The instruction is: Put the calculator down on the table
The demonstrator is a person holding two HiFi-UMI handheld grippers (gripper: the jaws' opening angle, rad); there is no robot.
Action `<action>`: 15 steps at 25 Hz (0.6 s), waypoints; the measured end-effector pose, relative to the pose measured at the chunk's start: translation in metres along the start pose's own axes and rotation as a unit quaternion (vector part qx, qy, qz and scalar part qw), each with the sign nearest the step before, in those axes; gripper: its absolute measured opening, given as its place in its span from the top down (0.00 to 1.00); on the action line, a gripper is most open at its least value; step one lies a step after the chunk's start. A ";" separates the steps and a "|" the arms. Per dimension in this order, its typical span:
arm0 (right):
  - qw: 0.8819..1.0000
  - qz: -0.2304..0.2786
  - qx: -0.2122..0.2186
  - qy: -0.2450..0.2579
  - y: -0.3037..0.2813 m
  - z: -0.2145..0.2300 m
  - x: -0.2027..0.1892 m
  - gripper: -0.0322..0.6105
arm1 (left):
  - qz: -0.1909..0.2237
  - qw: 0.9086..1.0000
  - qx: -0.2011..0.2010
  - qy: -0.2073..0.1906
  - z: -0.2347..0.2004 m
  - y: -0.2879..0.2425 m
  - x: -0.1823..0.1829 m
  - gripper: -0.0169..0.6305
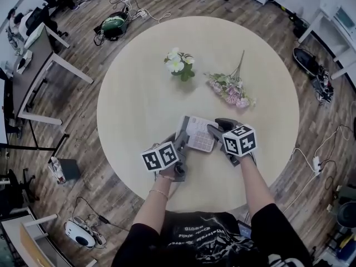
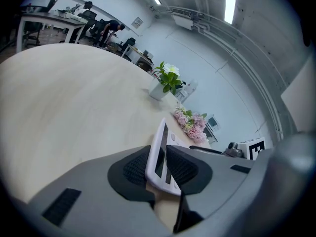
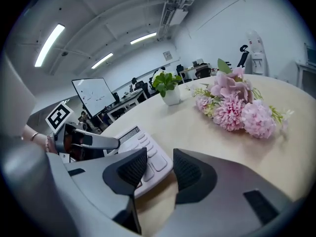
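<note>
One pale calculator (image 1: 197, 133), white keys: left gripper (image 2: 159, 169) clamps its edge; right gripper (image 3: 159, 171) released, jaws apart.

Found nothing legible — pale print on the black shirt (image 1: 207, 235) upside down and too blurred to read, keys of the calculator (image 1: 199, 133) too small, wall sign (image 2: 137, 22) likewise.

you've got one round table (image 1: 139, 99) in view. count with me: one calculator (image 1: 199, 133), one pot of white flowers (image 1: 179, 64), one bunch of pink flowers (image 1: 231, 89). two grippers in your hands, left gripper (image 1: 179, 143) and right gripper (image 1: 218, 129), two jaws on each, four in all.
</note>
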State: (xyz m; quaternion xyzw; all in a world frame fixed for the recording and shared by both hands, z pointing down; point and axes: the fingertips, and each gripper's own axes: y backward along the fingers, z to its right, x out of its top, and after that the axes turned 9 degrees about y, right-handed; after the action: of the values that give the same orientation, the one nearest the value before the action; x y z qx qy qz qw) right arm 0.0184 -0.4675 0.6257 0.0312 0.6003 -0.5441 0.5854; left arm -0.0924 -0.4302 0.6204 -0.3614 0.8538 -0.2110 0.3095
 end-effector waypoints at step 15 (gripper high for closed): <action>0.997 -0.014 -0.078 0.009 0.011 0.006 -0.002 0.38 | 0.054 0.998 0.032 0.010 -0.004 0.017 0.010 0.65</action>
State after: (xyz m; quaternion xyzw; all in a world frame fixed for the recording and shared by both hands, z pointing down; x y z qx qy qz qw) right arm 0.0299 -0.4659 0.6219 -0.0183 0.6466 -0.5032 0.5731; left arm -0.1089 -0.4264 0.6093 -0.3023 0.8682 -0.2246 0.3232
